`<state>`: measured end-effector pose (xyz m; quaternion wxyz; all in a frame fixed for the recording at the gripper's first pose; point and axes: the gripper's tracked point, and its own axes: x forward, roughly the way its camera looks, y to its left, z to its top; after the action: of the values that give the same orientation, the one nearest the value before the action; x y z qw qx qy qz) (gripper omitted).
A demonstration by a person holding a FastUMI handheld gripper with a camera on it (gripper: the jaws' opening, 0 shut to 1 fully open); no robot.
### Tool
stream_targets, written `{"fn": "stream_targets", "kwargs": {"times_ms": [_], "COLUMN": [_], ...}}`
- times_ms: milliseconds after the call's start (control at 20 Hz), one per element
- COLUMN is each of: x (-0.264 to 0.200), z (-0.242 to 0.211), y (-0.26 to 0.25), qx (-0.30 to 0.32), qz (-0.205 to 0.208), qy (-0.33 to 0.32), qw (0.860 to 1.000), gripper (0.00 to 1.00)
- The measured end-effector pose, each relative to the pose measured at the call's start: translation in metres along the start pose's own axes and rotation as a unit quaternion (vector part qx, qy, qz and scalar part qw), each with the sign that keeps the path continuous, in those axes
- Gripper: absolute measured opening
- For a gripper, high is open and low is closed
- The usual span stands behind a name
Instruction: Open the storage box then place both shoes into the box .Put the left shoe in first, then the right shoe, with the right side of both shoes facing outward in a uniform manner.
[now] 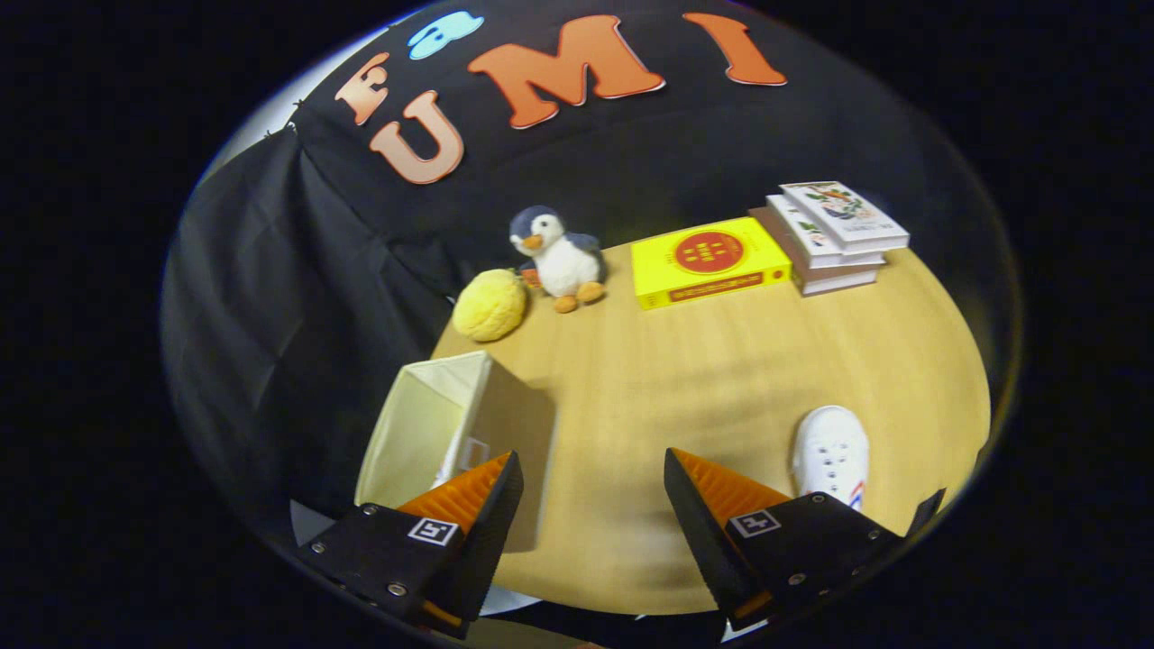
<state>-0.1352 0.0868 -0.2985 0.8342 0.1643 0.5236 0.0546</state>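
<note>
- The gripper (pixel 593 469) hangs above the table (pixel 721 361), fingers spread wide apart with nothing between them.
- The storage box (pixel 424 433) stands open at about ten o'clock of the fingers; the white shoe (pixel 831 453) lies at two o'clock, partly hidden by the right finger.
- Risk: I cannot tell whether this shoe is the left one, so picking it could break the order.
- Far off at twelve: plush penguin (pixel 559 257), yellow ball (pixel 489 305), yellow book (pixel 708 261), stacked books (pixel 834 234); none blocks the way.

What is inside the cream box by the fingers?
The storage box is open; its visible inner walls look bare. Its bottom is hidden behind the left finger. The open gripper holds nothing.
</note>
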Motion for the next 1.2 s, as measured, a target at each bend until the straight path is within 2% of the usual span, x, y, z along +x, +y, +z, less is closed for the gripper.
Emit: {"fn": "stream_targets", "kwargs": {"times_ms": [100, 250, 400, 500, 800, 950, 1100, 1200], "x": [-0.004, -0.011, -0.012, -0.009, 0.019, 0.032, 0.039, 0.042], "z": [-0.022, -0.058, -0.085, -0.099, -0.135, -0.128, -0.133, -0.131], "y": [-0.059, -0.130, -0.178, -0.196, -0.214, -0.209, -0.203, -0.199], "qx": [0.000, -0.001, -0.006, -0.015, -0.035, 0.024, 0.090, 0.125], "qz": [-0.052, -0.107, -0.142, -0.150, -0.131, -0.092, -0.042, -0.025], "qy": [0.017, 0.046, 0.063, 0.076, 0.109, 0.092, 0.104, 0.100], "qw": [0.998, 0.993, 0.988, 0.986, 0.985, 0.991, 0.990, 0.987], "gripper": [0.95, 0.95, 0.91, 0.88, 0.73, 0.61, 0.44, 0.36]}}
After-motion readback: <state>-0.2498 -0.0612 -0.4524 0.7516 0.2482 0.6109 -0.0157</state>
